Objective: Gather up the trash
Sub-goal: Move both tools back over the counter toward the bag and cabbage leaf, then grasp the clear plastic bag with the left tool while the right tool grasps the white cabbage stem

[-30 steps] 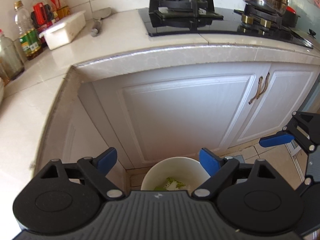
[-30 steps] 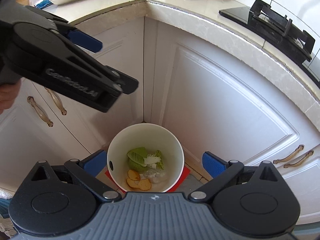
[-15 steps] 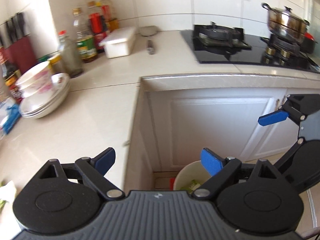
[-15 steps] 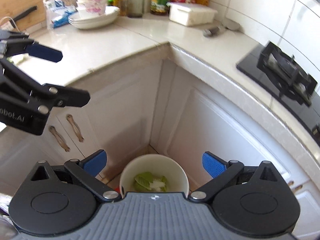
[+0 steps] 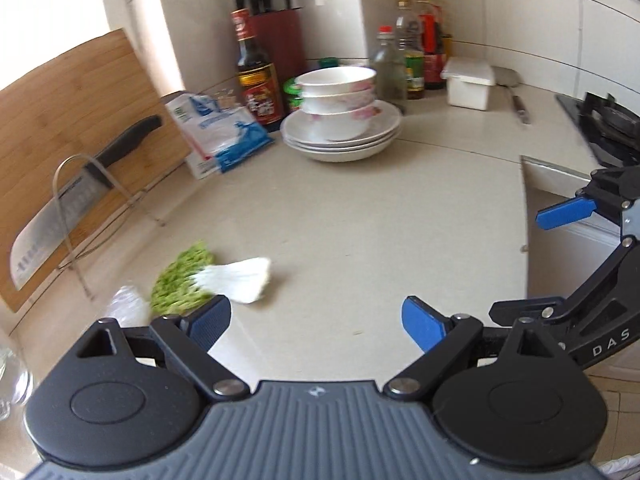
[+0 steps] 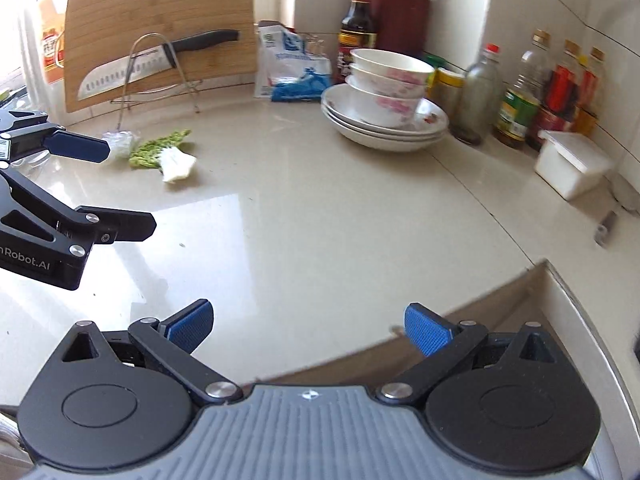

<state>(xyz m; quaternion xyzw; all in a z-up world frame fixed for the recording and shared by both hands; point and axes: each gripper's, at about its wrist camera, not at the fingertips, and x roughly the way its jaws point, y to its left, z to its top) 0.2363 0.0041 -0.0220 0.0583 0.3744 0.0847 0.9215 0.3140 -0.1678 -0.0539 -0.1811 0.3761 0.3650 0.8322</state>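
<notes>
On the black body of the right gripper point(image 5: 600, 264), seen from the left wrist camera, the white letters "DAS" are showing. On the left gripper point(image 6: 52, 184), seen from the right wrist camera, "Robot.AI" is showing. Bottle labels are too blurred.

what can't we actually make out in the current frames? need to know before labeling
- Clear scrap beside the vegetable scrap, left wrist view: blurred, partly behind the left gripper; material unclear.
- Bottle labels, right wrist view: too small and blurred to read.
- Glass object, left wrist view: cut off by the left edge.
- Right gripper: open, empty.
- Trash bin: in neither view.
</notes>
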